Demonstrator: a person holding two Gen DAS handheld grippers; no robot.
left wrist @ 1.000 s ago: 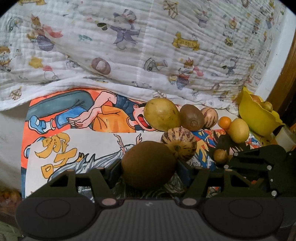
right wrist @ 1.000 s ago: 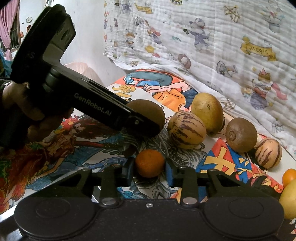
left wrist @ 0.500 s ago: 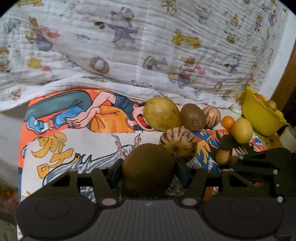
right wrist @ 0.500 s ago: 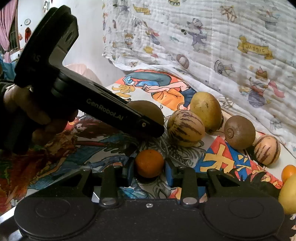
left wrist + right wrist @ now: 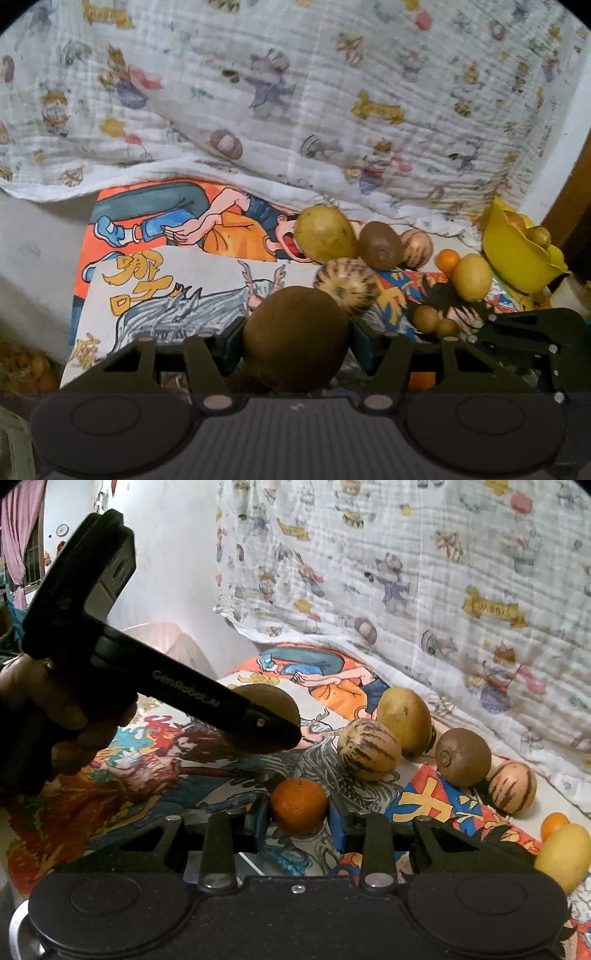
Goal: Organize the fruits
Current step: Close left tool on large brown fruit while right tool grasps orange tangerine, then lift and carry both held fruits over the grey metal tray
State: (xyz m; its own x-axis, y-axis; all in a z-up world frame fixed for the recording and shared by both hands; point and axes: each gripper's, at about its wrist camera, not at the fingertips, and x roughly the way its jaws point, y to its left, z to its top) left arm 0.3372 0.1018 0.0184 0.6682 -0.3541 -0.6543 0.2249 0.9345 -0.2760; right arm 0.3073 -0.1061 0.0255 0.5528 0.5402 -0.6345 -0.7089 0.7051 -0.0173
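Observation:
My left gripper (image 5: 297, 334) is shut on a brown kiwi (image 5: 295, 354), held just above the cartoon-print cloth (image 5: 166, 288). From the right wrist view that gripper (image 5: 275, 733) comes in from the left in a person's hand (image 5: 66, 720), the kiwi (image 5: 269, 698) showing behind its fingers. My right gripper (image 5: 298, 812) is shut on a small orange (image 5: 298, 801), lifted slightly off the cloth. A mango (image 5: 325, 234), a second kiwi (image 5: 380, 245) and two striped melons (image 5: 345, 286) lie just beyond.
A yellow bowl (image 5: 517, 258) holding fruit stands at the far right, with a lemon (image 5: 472, 277), a small orange (image 5: 447, 258) and two small brown fruits (image 5: 424, 317) before it. A printed white blanket (image 5: 295, 110) rises behind the cloth.
Both grippers have risen a little with their fruit still gripped. The left gripper and its kiwi now sit higher in the right wrist view.

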